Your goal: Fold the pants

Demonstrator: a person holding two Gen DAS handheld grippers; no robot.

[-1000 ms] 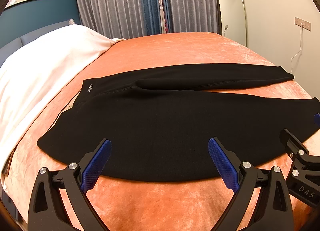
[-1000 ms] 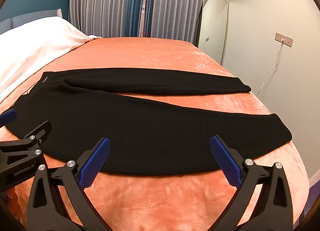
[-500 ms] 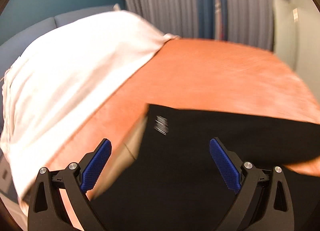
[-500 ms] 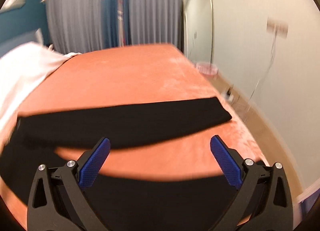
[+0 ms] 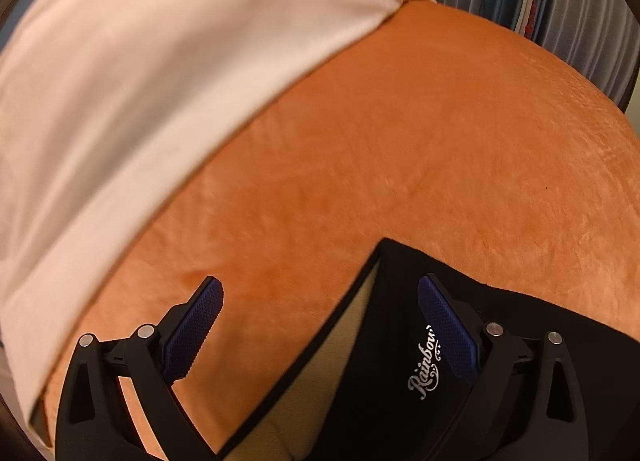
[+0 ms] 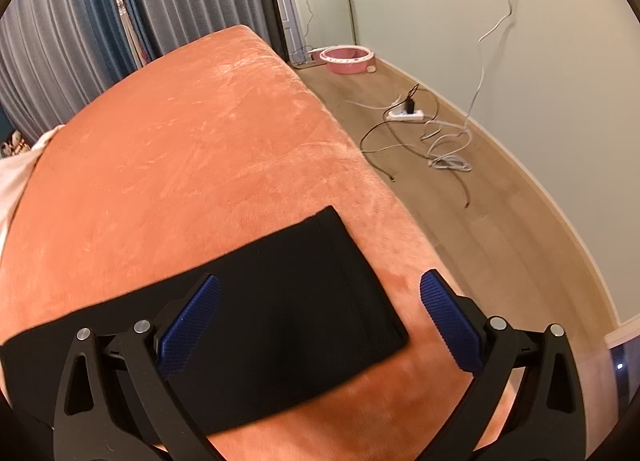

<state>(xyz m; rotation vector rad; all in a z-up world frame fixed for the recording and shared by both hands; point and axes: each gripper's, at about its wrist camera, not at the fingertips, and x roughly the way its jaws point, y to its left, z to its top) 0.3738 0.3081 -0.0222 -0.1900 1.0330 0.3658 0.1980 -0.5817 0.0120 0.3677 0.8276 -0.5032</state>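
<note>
Black pants lie flat on an orange bedspread. In the left wrist view their waistband corner (image 5: 404, 301), with a white "Rainbow" logo and pale lining showing at the opening, sits under my left gripper (image 5: 320, 321), which is open just above it. In the right wrist view the hem end of one black leg (image 6: 312, 293) lies between the fingers of my right gripper (image 6: 320, 317), open and hovering over it. The middle of the pants is out of both views.
A white sheet (image 5: 140, 81) covers the bed's left side. The orange bedspread (image 6: 192, 149) ends at a right edge beside wood floor with a power strip (image 6: 406, 114), loose cables and a pink basin (image 6: 347, 59). Curtains (image 6: 80, 29) hang behind.
Both grippers have moved forward and apart from the near side of the pants: the left to the waistband corner, the right to the far leg's hem. Both stay open.
</note>
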